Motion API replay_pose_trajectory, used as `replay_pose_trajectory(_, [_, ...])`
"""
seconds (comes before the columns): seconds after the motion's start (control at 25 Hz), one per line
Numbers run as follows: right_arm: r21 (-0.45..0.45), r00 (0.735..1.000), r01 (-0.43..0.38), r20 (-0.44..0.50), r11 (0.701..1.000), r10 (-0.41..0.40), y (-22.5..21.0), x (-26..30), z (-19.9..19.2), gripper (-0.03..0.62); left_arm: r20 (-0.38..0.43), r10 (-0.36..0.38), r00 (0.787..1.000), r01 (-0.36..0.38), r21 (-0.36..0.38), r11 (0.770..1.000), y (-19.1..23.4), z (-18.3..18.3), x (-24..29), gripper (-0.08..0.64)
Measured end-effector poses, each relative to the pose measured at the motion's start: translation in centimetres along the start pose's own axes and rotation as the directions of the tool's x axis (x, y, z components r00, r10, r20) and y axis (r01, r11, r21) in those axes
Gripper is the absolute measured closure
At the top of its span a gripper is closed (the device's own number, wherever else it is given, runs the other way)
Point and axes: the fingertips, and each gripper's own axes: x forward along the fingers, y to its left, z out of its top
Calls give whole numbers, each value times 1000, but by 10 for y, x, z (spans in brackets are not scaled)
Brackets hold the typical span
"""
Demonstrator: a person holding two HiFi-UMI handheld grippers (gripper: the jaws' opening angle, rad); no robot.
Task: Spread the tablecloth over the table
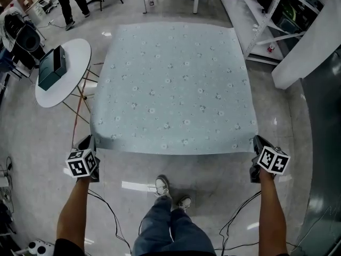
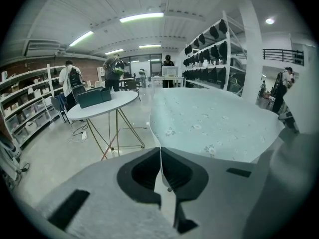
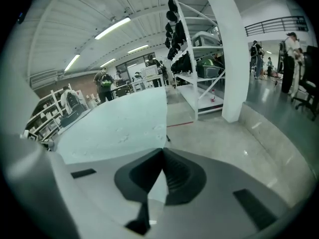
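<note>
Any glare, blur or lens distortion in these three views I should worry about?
Head view: sharp and evenly lit, tablecloth print readable; bright light reflections on the glossy floor. Left gripper view: heavy fisheye, black corners, ceiling strip light blown out. Right gripper view: same fisheye, the pillar bows.

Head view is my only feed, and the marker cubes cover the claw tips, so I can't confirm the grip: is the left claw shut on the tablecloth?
Observer: Yes. In the left gripper view the left claw is shut on the tablecloth; the cloth's thin edge runs between the pads.
Operator: And the right one?
Observer: The right gripper view shows the right claw shut on the cloth too, with a strip of it showing between the pads.
Operator: Anyone at the far end?
Observer: People stand in the background, apart from the cloth.
</note>
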Motion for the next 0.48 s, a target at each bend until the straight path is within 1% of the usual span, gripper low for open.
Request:
replay_pose_trajectory(0.16, [-12,1000,13,2,1000,-13,-7,5,4,584,2,-11,1000,11,12,1000,-6,-5,3,552])
replay_pose_trajectory(0.28, [-14,1000,8,-2,1000,-8,-8,9,6,584,3,0,1000,0,26,1000,-8,-4,1,552])
replay_pose_trajectory(0.36, [-28,1000,29,-2,999,-29,-12,9,8,574,-4,11,1000,-11,33,999,-11,-2,-1,549])
replay_pose_trajectory(0.4, [-44,999,52,2,998,-52,-16,8,9,568,-11,15,1000,-14,39,999,-12,-2,-2,531])
replay_pose_trajectory(0.44, [-65,997,76,10,995,-76,-18,6,11,568,-18,17,1000,-16,43,999,-13,-1,-3,491])
replay_pose_trajectory(0.48, [-86,996,92,18,992,-91,-19,3,14,552,-23,20,1000,-19,43,999,-15,0,-4,450])
